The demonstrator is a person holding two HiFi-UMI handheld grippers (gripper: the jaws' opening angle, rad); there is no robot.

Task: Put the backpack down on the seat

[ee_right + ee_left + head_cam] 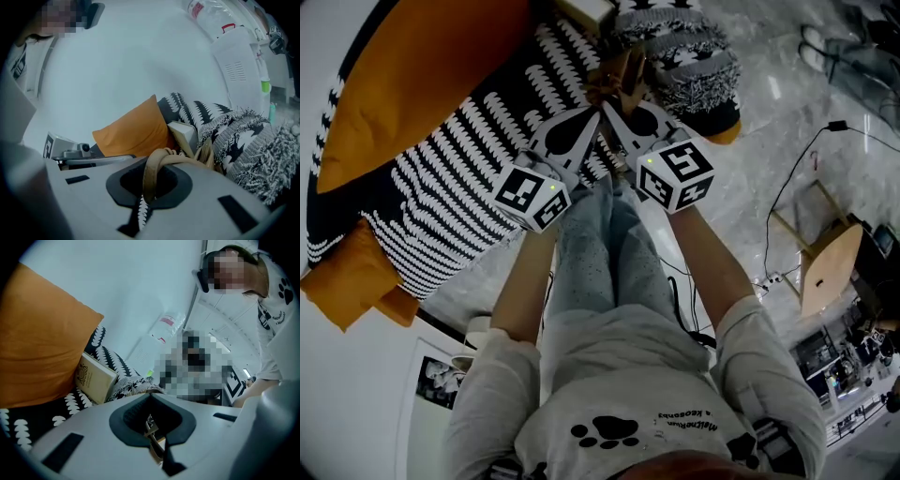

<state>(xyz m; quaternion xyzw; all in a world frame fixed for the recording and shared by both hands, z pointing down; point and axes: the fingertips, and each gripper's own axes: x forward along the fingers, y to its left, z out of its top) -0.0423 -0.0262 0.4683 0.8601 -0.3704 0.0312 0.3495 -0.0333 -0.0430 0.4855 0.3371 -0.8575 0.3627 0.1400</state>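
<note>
Just beyond the tips of both pairs of jaws is the backpack, a soft bag of black-and-white patterned woven cloth with shaggy fringes. It is over the front part of the seat, a sofa covered in black cloth with a white leaf print. Whether its base rests on the seat cannot be told, because the grippers and the bag's own bulk cover that spot. No view shows its mouth, so what it holds cannot be made out. Its tan strap, a flat leather-like band, loops up through the dark hollow of the right gripper, whose jaws are clamped together on it. The left gripper also has its jaws pressed together, pinching a small metal buckle and a sliver of the same strap, though the hollow is dark and the detail is hard to read. Farther out from the jaws, a cream hardback book lies against a large orange cushion at the sofa's back. In the head view the top edge cuts the book off.
</note>
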